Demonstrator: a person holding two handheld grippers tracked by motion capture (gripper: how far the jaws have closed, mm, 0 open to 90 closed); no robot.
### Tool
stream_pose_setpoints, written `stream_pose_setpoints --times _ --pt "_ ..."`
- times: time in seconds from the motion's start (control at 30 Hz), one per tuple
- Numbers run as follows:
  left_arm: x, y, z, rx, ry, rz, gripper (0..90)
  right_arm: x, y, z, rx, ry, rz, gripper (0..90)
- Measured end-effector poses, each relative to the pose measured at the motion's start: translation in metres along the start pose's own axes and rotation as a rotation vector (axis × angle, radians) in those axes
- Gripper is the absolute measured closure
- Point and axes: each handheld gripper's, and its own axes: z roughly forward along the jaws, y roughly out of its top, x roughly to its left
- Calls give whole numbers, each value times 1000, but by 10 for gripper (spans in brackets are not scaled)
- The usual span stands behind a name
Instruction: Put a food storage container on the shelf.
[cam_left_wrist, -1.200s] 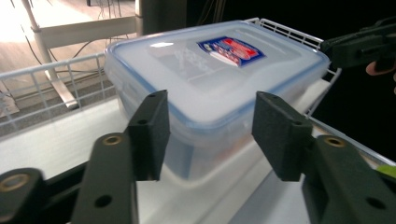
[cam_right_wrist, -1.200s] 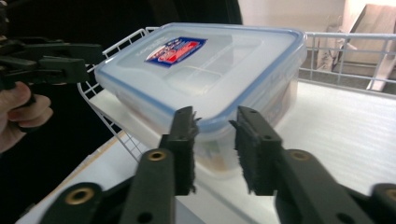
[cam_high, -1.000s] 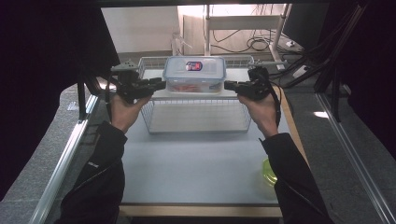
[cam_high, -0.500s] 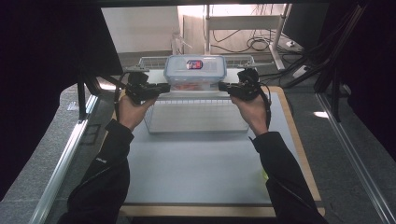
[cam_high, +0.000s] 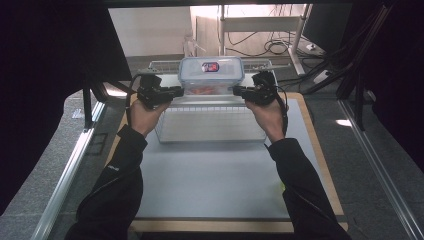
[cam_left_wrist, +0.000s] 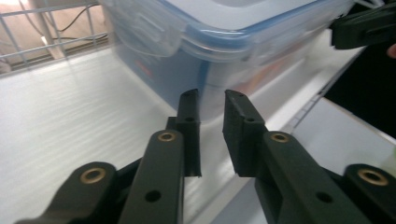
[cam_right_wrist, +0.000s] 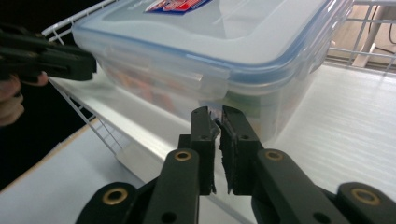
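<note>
Box (cam_high: 211, 75): between both tools, resting in wire basket (cam_high: 210, 125).
Look: clear, blue-rimmed lid, red label.
Left tool (cam_left_wrist: 212, 100): released, narrow gap, empty.
Right tool (cam_right_wrist: 219, 116): just eased apart, empty.

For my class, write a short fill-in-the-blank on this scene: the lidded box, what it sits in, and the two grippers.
1. The clear food box has a lid with a ____ rim.
2. The box stands inside a white wire ____.
3. In the high view the left gripper and the right gripper flank the box, one at each ____.
4. The sticker on the lid is mainly ____.

Missing words: blue; basket; side; red
</note>
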Motion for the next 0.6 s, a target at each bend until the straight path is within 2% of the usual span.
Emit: stream_pose_setpoints --times 0.1,0.17,0.2,0.3,0.43,0.5,0.6 --pt "-6 -4 -5 -19 -13 18 683 2 -3 -5 -4 9 -20 753" --pt "-10 -7 -7 -31 -21 24 581 4 -6 -9 -2 -2 -49 689" --pt "-13 -9 -8 -37 -20 37 524 4 -7 -10 -5 -8 -60 652" --pt "-23 -13 -13 -42 1 109 386 7 -13 -17 -9 -3 -84 546" --pt "-31 -21 -18 -43 -16 132 285 12 -23 -25 0 -13 -135 421" --pt "-36 -28 -21 -50 -37 137 243 14 -29 -28 14 -10 -154 372" --pt "-43 -37 -25 -51 -48 151 207 18 -39 -32 16 -20 -182 313"
